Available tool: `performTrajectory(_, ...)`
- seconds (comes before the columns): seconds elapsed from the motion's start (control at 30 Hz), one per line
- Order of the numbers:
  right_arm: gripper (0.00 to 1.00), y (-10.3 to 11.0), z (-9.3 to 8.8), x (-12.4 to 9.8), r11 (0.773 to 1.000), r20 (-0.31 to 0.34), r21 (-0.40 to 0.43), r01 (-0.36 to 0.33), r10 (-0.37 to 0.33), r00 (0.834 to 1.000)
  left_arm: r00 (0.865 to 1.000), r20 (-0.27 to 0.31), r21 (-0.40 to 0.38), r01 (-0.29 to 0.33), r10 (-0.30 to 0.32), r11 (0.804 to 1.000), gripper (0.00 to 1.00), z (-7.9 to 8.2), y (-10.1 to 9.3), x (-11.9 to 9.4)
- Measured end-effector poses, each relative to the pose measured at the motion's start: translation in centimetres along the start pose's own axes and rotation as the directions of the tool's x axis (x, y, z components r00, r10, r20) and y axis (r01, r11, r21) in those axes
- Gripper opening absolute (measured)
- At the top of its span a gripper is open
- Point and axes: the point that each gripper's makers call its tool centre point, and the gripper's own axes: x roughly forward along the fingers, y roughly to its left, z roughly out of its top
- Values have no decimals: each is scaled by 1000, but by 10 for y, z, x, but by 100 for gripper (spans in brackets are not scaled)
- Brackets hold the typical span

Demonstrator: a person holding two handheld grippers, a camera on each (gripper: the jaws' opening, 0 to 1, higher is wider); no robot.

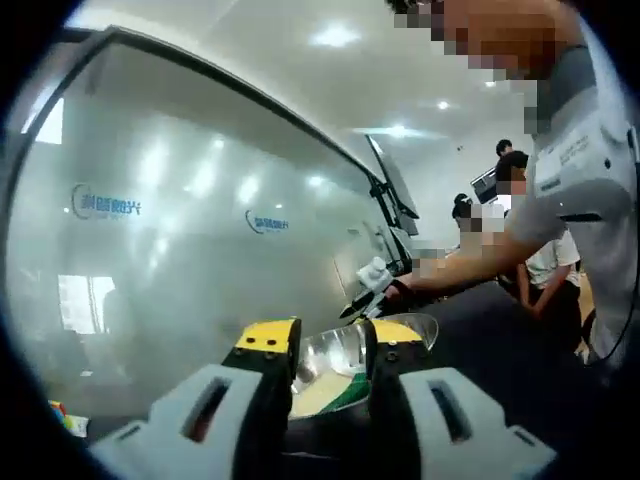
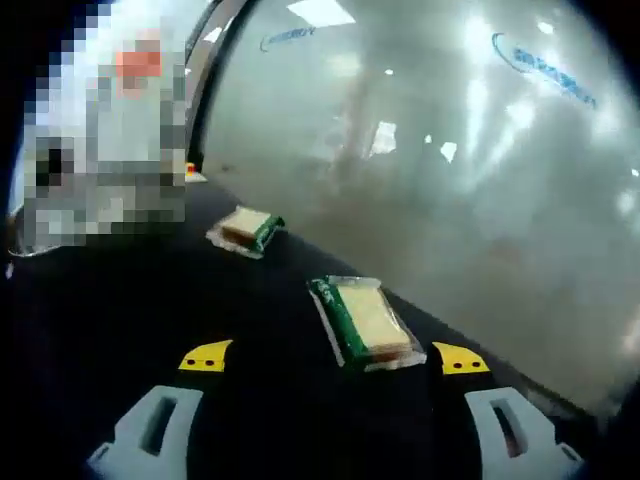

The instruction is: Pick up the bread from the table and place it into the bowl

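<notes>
In the right gripper view we see the right gripper [image 2: 334, 357] spread wide, with a wrapped bread [image 2: 365, 322] lying on the dark table [image 2: 120, 310] between its yellow tips, while the left gripper [image 1: 330, 352] clamps narrowly on the steel bowl [image 1: 345, 350] rim.

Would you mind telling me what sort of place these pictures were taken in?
Probably an office or lab: a frosted glass wall with printed logos, recessed ceiling lights, and people seated in the background. Wrapped bread lies on a dark table.
</notes>
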Motion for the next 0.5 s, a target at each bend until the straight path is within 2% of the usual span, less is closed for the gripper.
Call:
performTrajectory(0.03, 73, -6, -8, 11, 1000, -83, -1, -22, 22, 996, 1000, -2, -4, -7, 7, 1000, 20, -3, 2, -1)
performTrajectory(0.07, 70, -16, -15, 25, 999, -170, -30, -29, 23, 985, 999, -30, 16, -27, 28, 1000, 20, -9, 5, -2)
performTrajectory(0.1, 69, -21, -17, 36, 993, -202, -96, -64, 44, 978, 998, -58, 46, -35, 38, 998, 20, -15, 6, -3)
performTrajectory(0.13, 70, -26, -22, 46, 990, -249, -113, -88, 57, 967, 997, -64, 53, -30, 34, 998, 19, -17, 6, -3)
performTrajectory(0.17, 71, -26, -27, 52, 990, -287, -80, -112, 85, 954, 997, -67, 48, -27, 30, 998, 19, -19, 5, -3)
performTrajectory(0.23, 72, -33, -25, 71, 982, -310, -65, -180, 151, 939, 997, -79, 70, -7, 12, 998, 19, -22, 0, -3)
performTrajectory(0.33, 71, -40, -27, 85, 979, -380, -76, -188, 146, 913, 993, -116, 110, 19, -6, 994, 19, -28, -5, -4)
performTrajectory(0.4, 70, -38, -28, 93, 970, -421, -70, -234, 184, 888, 991, -132, 122, 27, -11, 992, 19, -31, -8, -3)
performTrajectory(0.47, 71, -38, -25, 105, 956, -447, 7, -292, 264, 855, 991, -134, 127, 42, -25, 991, 19, -31, -11, -3)
performTrajectory(0.5, 71, -22, -24, 99, 954, -462, 15, -300, 273, 844, 991, -134, 130, 47, -29, 990, 19, -31, -12, -3)
